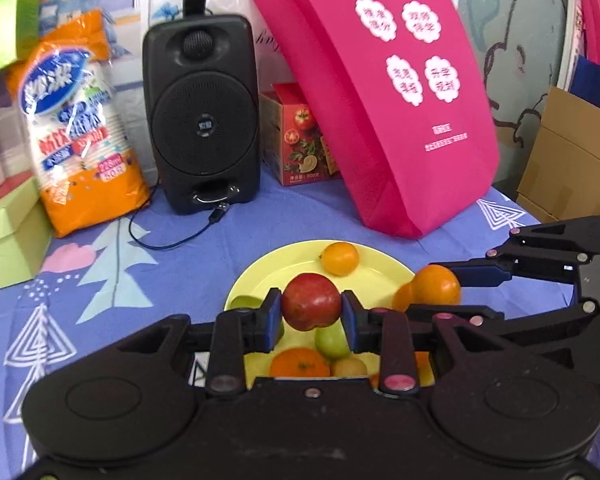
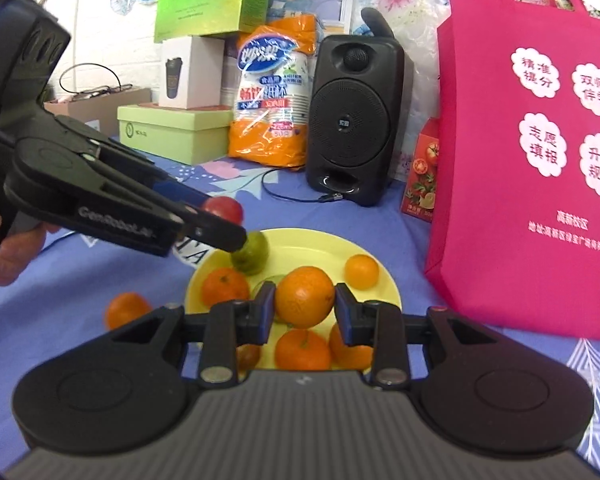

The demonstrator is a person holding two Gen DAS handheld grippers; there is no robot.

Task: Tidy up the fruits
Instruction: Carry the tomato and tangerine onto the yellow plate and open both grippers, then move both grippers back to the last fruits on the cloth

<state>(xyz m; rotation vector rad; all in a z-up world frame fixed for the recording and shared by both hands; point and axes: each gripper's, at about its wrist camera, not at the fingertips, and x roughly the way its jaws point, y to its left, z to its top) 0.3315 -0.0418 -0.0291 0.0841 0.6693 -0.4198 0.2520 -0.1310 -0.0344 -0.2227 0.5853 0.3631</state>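
Note:
My left gripper (image 1: 311,316) is shut on a red apple (image 1: 311,306) and holds it above the yellow plate (image 1: 384,268). It also shows in the right wrist view (image 2: 224,220), with the apple (image 2: 225,207) at its tips. My right gripper (image 2: 304,308) is shut on a large orange (image 2: 304,297) over the plate (image 2: 312,244). That orange also shows in the left wrist view (image 1: 436,285). On the plate lie several oranges (image 2: 225,286), a small orange (image 2: 361,271) and green fruits (image 2: 253,256). One orange (image 2: 126,310) lies on the cloth left of the plate.
A black speaker (image 1: 202,112) with a cable, an orange cup package (image 1: 80,128), a pink tote bag (image 1: 384,92) and a tomato-print box (image 1: 300,140) stand behind the plate. Green boxes (image 2: 176,132) stand at the back left. A cardboard box (image 1: 572,156) is at the right.

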